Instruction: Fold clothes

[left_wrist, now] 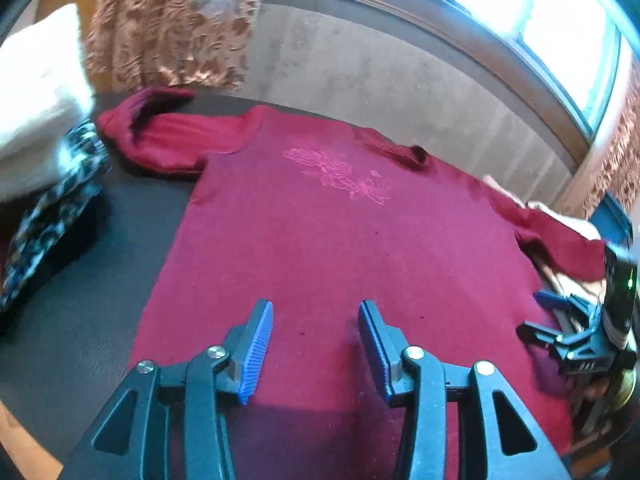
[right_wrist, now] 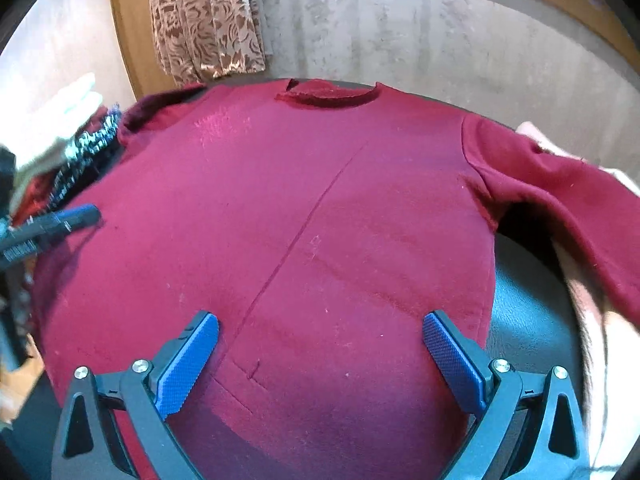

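Observation:
A dark red long-sleeved sweatshirt (left_wrist: 320, 232) lies spread flat on a dark table, a pale pink print on its chest and its neck opening (right_wrist: 326, 96) toward the far wall. My left gripper (left_wrist: 316, 312) hovers open over the lower body of the sweatshirt, nothing between its blue pads. My right gripper (right_wrist: 320, 324) stands open wider above the same cloth, a crease line running up between its fingers. In the left wrist view the right gripper (left_wrist: 560, 316) shows at the right edge. The left gripper's fingers (right_wrist: 76, 216) show at the left of the right wrist view. One sleeve (right_wrist: 560, 200) drapes to the right.
A pile of clothes sits at the left: a white garment (left_wrist: 36, 104) on a black-and-white patterned one (left_wrist: 52, 216). Pale folded cloth (right_wrist: 600, 320) lies under the right sleeve. A grey wall, patterned curtain (left_wrist: 172, 20) and window (left_wrist: 540, 20) stand behind the dark table (left_wrist: 120, 220).

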### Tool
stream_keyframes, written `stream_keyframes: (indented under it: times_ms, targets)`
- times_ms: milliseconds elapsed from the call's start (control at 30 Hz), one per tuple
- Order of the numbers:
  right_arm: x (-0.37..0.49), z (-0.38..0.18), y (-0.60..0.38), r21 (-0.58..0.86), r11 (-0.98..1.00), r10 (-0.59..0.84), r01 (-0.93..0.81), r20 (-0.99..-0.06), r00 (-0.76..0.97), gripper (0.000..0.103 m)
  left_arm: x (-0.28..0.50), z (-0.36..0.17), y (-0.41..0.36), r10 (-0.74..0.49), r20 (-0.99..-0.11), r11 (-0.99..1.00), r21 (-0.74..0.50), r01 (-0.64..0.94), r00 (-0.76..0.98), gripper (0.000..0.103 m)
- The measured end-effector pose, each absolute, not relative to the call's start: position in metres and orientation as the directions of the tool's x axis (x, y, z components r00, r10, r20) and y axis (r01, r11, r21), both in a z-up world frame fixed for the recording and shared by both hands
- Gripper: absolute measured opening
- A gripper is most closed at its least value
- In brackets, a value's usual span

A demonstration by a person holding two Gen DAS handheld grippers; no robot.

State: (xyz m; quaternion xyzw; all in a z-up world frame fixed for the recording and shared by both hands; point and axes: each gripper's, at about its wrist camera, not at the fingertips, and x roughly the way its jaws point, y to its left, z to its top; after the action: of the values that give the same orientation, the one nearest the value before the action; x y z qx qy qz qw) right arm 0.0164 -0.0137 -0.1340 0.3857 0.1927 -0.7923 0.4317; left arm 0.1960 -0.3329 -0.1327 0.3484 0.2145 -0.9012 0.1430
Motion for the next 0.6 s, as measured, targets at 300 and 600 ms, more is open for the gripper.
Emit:
stream_keyframes:
  times_ms: [300, 600]
  targets:
    - [0.046, -0.135, 0.001, 0.029, -0.563, -0.561, 0.826, -0.747, -0.357, 0.103, 0.166, -0.12, -0.312, -0.173, -0.714, -0.891, -0.181, 0.417, -0.679, 0.048]
    - [0.031, -0.125, 0.014, 0.16, -0.571, -0.629, 0.805, -0.715, -0.304, 0.103, 0.112, -0.135, -0.293, -0.149, -0.703, -0.924, -0.152, 0.351, -0.695, 0.054]
